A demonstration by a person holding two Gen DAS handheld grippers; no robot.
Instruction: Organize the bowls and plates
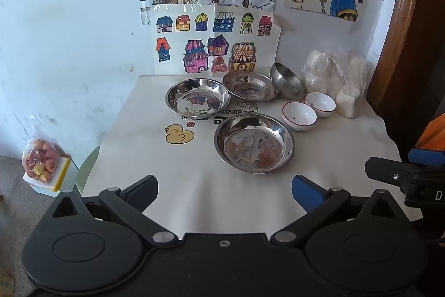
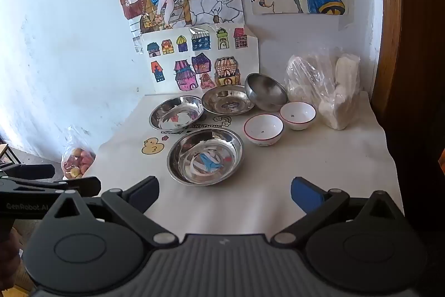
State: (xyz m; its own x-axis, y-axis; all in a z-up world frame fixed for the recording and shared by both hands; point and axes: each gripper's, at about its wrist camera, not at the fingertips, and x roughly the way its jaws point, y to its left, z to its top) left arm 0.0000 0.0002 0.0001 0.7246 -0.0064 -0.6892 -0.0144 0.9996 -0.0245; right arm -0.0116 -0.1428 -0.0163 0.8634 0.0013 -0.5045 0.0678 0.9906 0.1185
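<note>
Three steel plates lie on the white tablecloth: a near one (image 1: 254, 144) (image 2: 205, 156), a left one (image 1: 198, 96) (image 2: 176, 112) and a back one (image 1: 249, 86) (image 2: 227, 100). A steel bowl (image 1: 287, 80) (image 2: 265, 92) leans tilted at the back. Two white bowls with red rims sit to the right: a near one (image 1: 299, 116) (image 2: 263, 129) and a far one (image 1: 320, 104) (image 2: 297, 115). My left gripper (image 1: 224, 189) is open and empty, short of the near plate. My right gripper (image 2: 224, 191) is open and empty near the table's front edge.
A clear plastic bag of white items (image 1: 338, 80) (image 2: 326, 86) stands at the back right by a wooden frame (image 1: 400, 18). Drawings hang on the wall (image 1: 217, 43). A bag of fruit (image 1: 41, 160) (image 2: 76, 160) sits on the floor at left.
</note>
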